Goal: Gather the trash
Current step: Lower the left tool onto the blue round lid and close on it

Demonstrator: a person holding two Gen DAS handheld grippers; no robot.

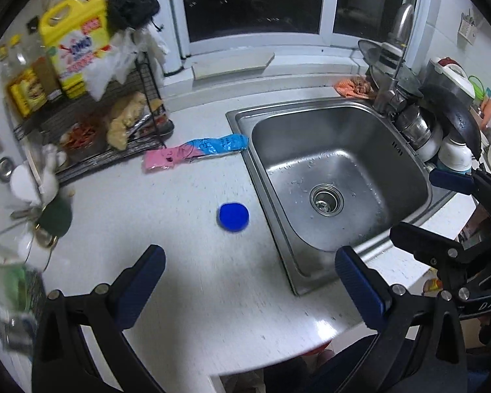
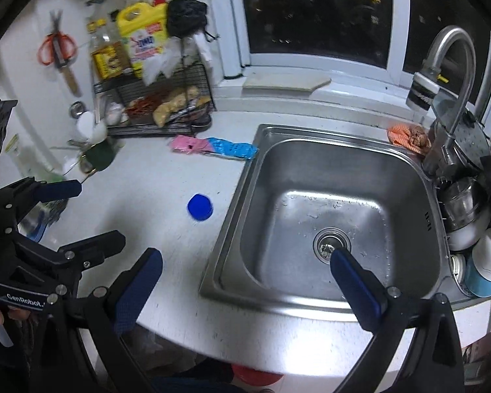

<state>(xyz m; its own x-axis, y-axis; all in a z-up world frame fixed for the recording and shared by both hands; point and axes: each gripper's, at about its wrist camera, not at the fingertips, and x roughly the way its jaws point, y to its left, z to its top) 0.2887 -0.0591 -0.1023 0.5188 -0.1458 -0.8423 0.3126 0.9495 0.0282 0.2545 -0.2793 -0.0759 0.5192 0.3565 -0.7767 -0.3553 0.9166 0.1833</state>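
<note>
**Both grippers wide over the bench, blue cap lying in the clear**

Left gripper (image 1: 250, 268) hangs over the white bench (image 1: 180, 294), fingers (image 1: 144, 281) spread and empty. The blue bottle cap (image 1: 234, 216) sits alone just left of the steel sink (image 1: 278, 229), bare bench all around it. Farther back, the pink-and-blue wrapper (image 1: 196, 150) lies flat, its blue end touching the sink's left rim. Behind that wrapper stands the wire rack (image 1: 91, 137). The right gripper (image 2: 247, 271) is released too, one finger over the sink basin near the drain (image 2: 331, 241). Its view alone shows orange-handled scissors (image 2: 57, 49) on the wall left of the rack, and the faucet (image 2: 455, 98) arching over the sink's far corner.
</note>
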